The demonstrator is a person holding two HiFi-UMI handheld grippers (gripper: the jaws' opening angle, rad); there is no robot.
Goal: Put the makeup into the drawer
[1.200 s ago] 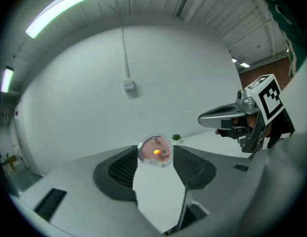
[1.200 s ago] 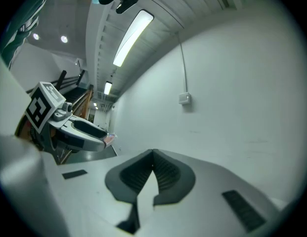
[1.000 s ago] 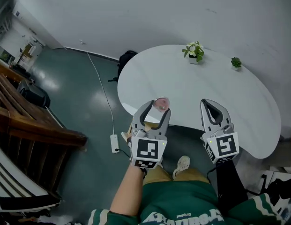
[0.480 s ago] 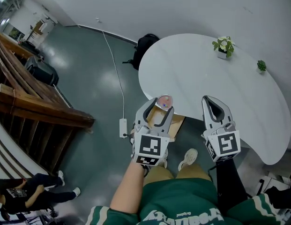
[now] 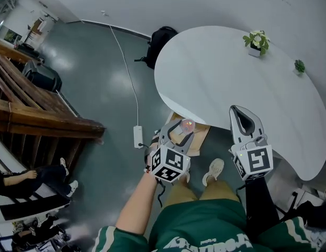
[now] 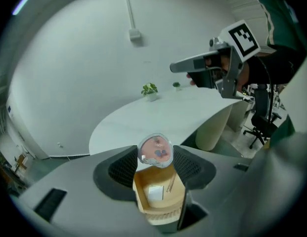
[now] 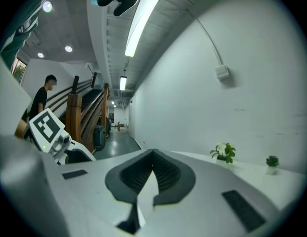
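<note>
Lower than a second ago: left gripper (image 5: 179,128), lower centre, clamped on round clear pink makeup compact (image 6: 155,150) | directly above open light wooden drawer (image 6: 159,212) | right gripper (image 5: 242,114) closed, empty | release likely next.

Right tool (image 7: 153,152), jaws together, empty; white table (image 7: 246,171) beyond.

Makeup (image 6: 155,150): round, pink face with bluish spots, pale clear rim. Drawer (image 6: 159,215): light tan wood, with a white piece (image 6: 154,193) inside. Table (image 5: 231,72): plain white. Left gripper (image 5: 178,126) and right gripper (image 5: 240,112): grey bodies, black ribbed pads, white cubes with black square markers. Floor (image 5: 100,77): glossy grey-green. Shirt (image 5: 204,227): dark green, white lettering.
</note>
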